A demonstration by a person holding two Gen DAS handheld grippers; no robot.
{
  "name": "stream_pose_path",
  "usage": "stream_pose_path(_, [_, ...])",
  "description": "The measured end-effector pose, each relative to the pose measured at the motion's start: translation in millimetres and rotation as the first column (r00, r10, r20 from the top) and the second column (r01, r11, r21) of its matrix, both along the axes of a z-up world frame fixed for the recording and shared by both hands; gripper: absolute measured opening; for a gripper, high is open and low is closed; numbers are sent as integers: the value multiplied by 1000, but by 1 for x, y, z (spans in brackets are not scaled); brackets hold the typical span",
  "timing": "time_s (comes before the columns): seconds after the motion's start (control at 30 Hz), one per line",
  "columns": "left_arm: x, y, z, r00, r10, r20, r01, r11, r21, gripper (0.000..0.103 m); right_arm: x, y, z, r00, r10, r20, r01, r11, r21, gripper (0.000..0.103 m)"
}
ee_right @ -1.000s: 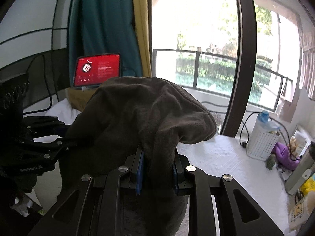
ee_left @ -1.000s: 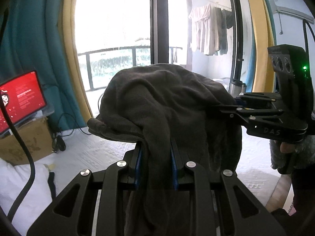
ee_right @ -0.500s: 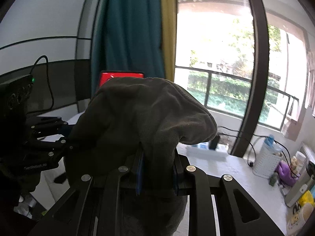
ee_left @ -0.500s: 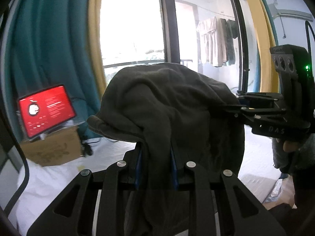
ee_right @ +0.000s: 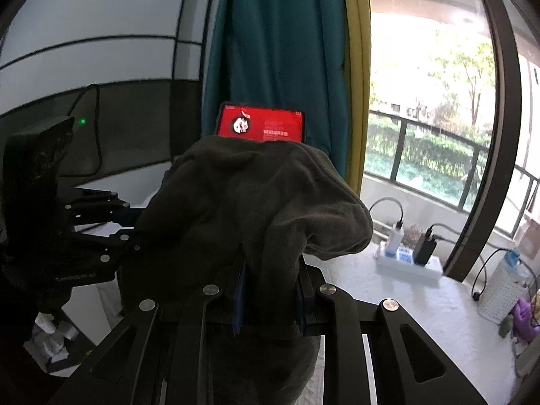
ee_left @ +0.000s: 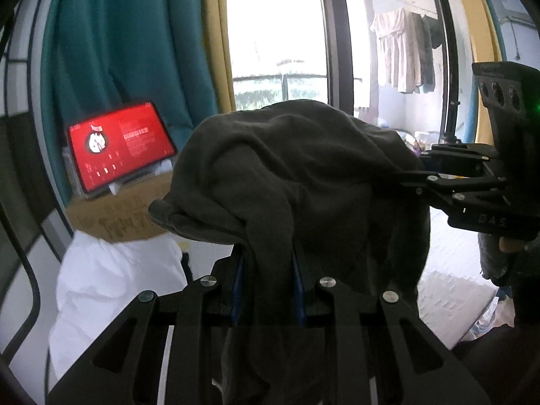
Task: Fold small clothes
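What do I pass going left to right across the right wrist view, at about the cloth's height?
Left gripper → dark grey garment → white power strip with chargers → white perforated basket → purple item.

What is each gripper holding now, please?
Left gripper: closed on the dark cloth.
Right gripper: closed on the same cloth.

Each wrist view close behind own jaws, facing window; both share dark cloth [ee_left: 303, 182] [ee_right: 249, 209], red screen [ee_left: 121, 145] [ee_right: 260, 126].
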State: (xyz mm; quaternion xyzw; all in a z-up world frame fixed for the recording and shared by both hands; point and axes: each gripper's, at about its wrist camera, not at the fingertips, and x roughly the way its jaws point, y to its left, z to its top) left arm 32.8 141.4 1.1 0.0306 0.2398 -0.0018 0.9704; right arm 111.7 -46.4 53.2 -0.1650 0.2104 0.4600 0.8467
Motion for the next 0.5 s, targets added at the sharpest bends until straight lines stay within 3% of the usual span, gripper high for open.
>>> stream_pose_path(0.5, [85,11,-56,984,-10,-180,2,999,-44,23,83,19,-74,979,-78,-189,66,995,-68,23])
